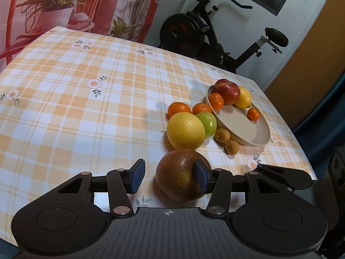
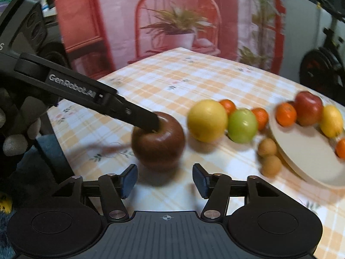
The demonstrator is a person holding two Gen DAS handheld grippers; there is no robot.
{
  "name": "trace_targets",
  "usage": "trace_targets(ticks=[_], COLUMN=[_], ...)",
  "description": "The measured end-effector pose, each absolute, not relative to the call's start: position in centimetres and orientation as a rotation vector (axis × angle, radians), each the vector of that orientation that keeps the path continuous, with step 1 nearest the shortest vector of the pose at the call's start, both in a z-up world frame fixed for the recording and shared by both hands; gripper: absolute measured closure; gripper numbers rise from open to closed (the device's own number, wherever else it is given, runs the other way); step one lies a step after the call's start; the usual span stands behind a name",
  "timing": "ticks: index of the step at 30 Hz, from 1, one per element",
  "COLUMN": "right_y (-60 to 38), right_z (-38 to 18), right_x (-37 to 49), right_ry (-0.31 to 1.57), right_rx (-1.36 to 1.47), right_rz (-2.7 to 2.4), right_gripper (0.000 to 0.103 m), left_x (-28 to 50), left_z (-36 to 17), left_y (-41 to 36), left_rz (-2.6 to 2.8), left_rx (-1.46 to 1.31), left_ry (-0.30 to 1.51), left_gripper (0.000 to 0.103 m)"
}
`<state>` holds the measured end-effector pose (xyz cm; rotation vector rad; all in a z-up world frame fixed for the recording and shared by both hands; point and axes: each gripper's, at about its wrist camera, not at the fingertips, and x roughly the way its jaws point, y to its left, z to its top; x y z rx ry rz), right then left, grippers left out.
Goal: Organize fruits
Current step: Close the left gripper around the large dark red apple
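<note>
A dark red-brown apple (image 1: 181, 174) lies on the checked cloth close to both grippers. My left gripper (image 1: 169, 176) is open: its right pad rests on the apple's top and its left pad stands clear. In the right wrist view one of its fingers (image 2: 148, 123) touches the apple (image 2: 158, 140) at the stem hollow. My right gripper (image 2: 164, 180) is open just short of that apple, nothing between its pads. A beige plate (image 1: 248, 129) holds a red apple (image 1: 226, 90), a lemon (image 1: 243, 97) and two tangerines.
Beside the plate lie a big yellow citrus (image 1: 185, 130), a green apple (image 1: 208, 123), two tangerines and two small brown fruits (image 1: 222, 135). An exercise bike (image 1: 204, 32) stands beyond the table's far edge. A gloved hand (image 2: 19, 129) holds the left gripper.
</note>
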<state>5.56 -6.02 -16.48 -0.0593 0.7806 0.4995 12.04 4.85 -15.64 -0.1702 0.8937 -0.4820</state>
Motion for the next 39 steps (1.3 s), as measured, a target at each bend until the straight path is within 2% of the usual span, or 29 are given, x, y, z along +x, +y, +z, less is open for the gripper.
trace_targets(ticks=[14,39], right_y=[-5.3,-5.8], right_z=[-17.0,-17.2], right_x=[7.1,6.8], right_ry=[0.754,0.729], right_rx=[-0.055,-0.012], right_rz=[0.521,0.511], right_gripper=[0.045,0.047], left_x=[12.0,12.2], left_z=[-15.9,-15.8], left_y=[4.4,3.8], left_rz=[-0.518,-0.558], left_rx=[-0.165,-0.154], left_ry=[0.898,0.889], left_gripper=[0.049,0.053])
